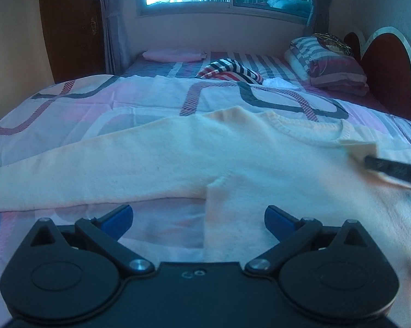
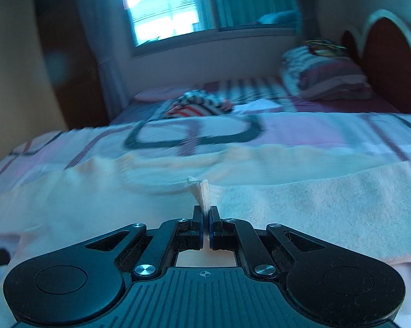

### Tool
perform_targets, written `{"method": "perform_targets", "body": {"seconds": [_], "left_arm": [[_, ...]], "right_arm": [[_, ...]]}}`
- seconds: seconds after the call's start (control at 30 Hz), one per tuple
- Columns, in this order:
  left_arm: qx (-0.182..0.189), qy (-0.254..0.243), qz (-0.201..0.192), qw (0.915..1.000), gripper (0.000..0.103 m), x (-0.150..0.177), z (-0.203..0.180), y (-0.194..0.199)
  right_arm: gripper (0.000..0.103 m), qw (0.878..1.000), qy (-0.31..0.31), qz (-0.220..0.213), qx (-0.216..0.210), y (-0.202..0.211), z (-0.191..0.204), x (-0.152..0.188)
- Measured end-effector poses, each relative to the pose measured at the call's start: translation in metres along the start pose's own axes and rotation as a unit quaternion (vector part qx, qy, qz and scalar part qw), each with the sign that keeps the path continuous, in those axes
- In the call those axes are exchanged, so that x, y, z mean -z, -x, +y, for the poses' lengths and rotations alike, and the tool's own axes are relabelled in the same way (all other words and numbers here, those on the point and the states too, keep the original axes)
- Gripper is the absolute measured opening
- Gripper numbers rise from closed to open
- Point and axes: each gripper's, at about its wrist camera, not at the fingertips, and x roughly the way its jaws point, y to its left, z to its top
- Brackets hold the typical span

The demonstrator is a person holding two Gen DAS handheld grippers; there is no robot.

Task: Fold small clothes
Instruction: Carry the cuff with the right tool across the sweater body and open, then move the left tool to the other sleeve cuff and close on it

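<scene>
Right gripper is pinched nearly shut on a ribbed cuff of the cream sweater; I've got only a thin nip of cloth between the pads. Left gripper is wide open w/ nothing in it, hovering over the sweater's near edge by the armpit.

Risks, biggest first:
- Whole sweater lies spread flat across the bed, one sleeve stretched out to the left in the left wrist view. If I drag the held cuff across too fast, I reckon the body slides or bunches w/ it, since nothing pins it down. The right wrist view is blurred, so the cloth is hard to read.
- Fold line could come out crooked if the left gripper doesn't hold the body.
- Cuff grip is shallow, so it could slip out mid-carry & drop short.
- Striped shirt lies well apart, farther up the bed, so no snag there, imo.
</scene>
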Motion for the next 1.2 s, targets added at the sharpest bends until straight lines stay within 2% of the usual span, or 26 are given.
{"method": "perform_targets", "body": {"seconds": [0.2,0.23,0.27,0.3,0.33,0.37,0.47,0.53,0.6,0.63,0.67,0.7,0.73,0.8,0.9,1.0,1.07,1.2], "left_arm": [[0.003,0.013,0.001,0.9999,0.101,-0.002,0.011,-0.004],[0.004,0.014,0.001,0.9999,0.101,-0.003,0.010,-0.004],[0.006,0.015,0.001,0.9999,0.101,-0.003,0.009,-0.005],[0.008,0.015,0.000,0.9999,0.101,-0.004,0.008,-0.005],[0.011,0.016,-0.002,0.9998,0.101,-0.005,0.005,-0.005],[0.015,0.017,-0.004,0.9997,0.101,-0.006,0.001,-0.006],[0.041,0.028,-0.007,0.9987,0.101,-0.013,-0.016,-0.011],[0.071,0.033,-0.003,0.9969,0.101,-0.018,-0.034,-0.019],[0.106,0.036,-0.001,0.9938,0.100,-0.023,-0.053,-0.029],[0.122,0.040,0.004,0.9917,0.092,-0.025,-0.062,-0.034],[0.140,0.045,0.012,0.9890,0.055,-0.027,-0.070,-0.041],[0.157,0.050,0.030,0.9859,0.035,-0.030,-0.077,-0.051],[0.164,0.057,0.048,0.9837,0.027,-0.031,-0.083,-0.060],[0.165,0.072,0.059,0.9819,0.027,-0.032,-0.091,-0.075],[0.164,0.086,0.054,0.9812,0.030,-0.036,-0.095,-0.082],[0.174,0.113,0.051,0.9770,0.043,-0.037,-0.093,-0.080],[0.176,0.117,0.047,0.9762,0.063,-0.036,-0.095,-0.079],[0.172,0.120,0.041,0.9769,0.062,-0.037,-0.099,-0.082]], "right_arm": [[0.004,0.998,0.040,0.022,-0.045,-0.027,0.046,0.014],[0.011,0.997,0.055,0.027,-0.047,-0.032,0.053,0.017],[0.028,0.996,0.073,0.024,-0.045,-0.032,0.058,0.019],[0.036,0.995,0.083,0.025,-0.053,-0.030,0.060,0.020],[0.039,0.994,0.084,0.020,-0.064,-0.025,0.059,0.021],[0.039,0.995,0.081,0.004,-0.066,-0.016,0.055,0.025],[0.035,0.998,0.046,-0.022,-0.032,0.001,0.033,0.027],[0.027,0.999,0.002,-0.032,-0.004,0.015,0.008,0.028],[0.026,0.998,-0.033,-0.034,0.033,0.025,-0.015,0.029],[0.026,0.997,-0.049,-0.035,0.045,0.030,-0.027,0.031],[0.026,0.996,-0.061,-0.037,0.056,0.036,-0.038,0.032],[0.026,0.995,-0.069,-0.039,0.068,0.042,-0.048,0.033],[0.026,0.993,-0.075,-0.039,0.079,0.047,-0.057,0.035],[0.026,0.990,-0.089,-0.041,0.097,0.058,-0.075,0.037],[0.026,0.985,-0.112,-0.044,0.120,0.075,-0.098,0.039],[0.026,0.981,-0.135,-0.042,0.132,0.090,-0.116,0.043],[0.025,0.979,-0.144,-0.043,0.134,0.097,-0.121,0.046],[0.025,0.978,-0.152,-0.043,0.136,0.104,-0.125,0.048]]}}
